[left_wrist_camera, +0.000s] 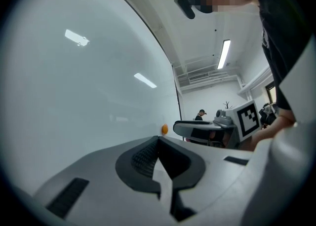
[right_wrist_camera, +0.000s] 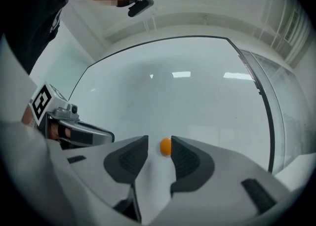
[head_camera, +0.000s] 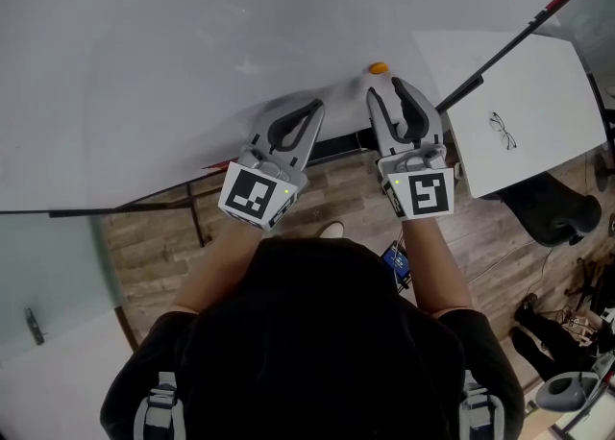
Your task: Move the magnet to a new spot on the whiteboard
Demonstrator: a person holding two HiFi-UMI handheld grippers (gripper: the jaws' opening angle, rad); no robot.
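Observation:
A small orange magnet (head_camera: 379, 68) sticks to the big whiteboard (head_camera: 192, 63). My right gripper (head_camera: 387, 88) is open, its tips close to the board just short of the magnet. In the right gripper view the magnet (right_wrist_camera: 165, 145) shows between the tips of the right gripper (right_wrist_camera: 159, 139), nearer the right-hand jaw, and the pads do not clamp it. My left gripper (head_camera: 315, 105) is shut with nothing in it and hovers near the board to the left. In the left gripper view the left gripper (left_wrist_camera: 158, 140) has its tips together, and the magnet (left_wrist_camera: 164, 129) lies beyond them.
A white table (head_camera: 538, 92) with a pair of glasses (head_camera: 502, 129) stands to the right. A black rod (head_camera: 519, 39) slants across above it. A dark office chair (head_camera: 557, 212) is on the wooden floor (head_camera: 327, 198). A person (left_wrist_camera: 200, 115) stands far back.

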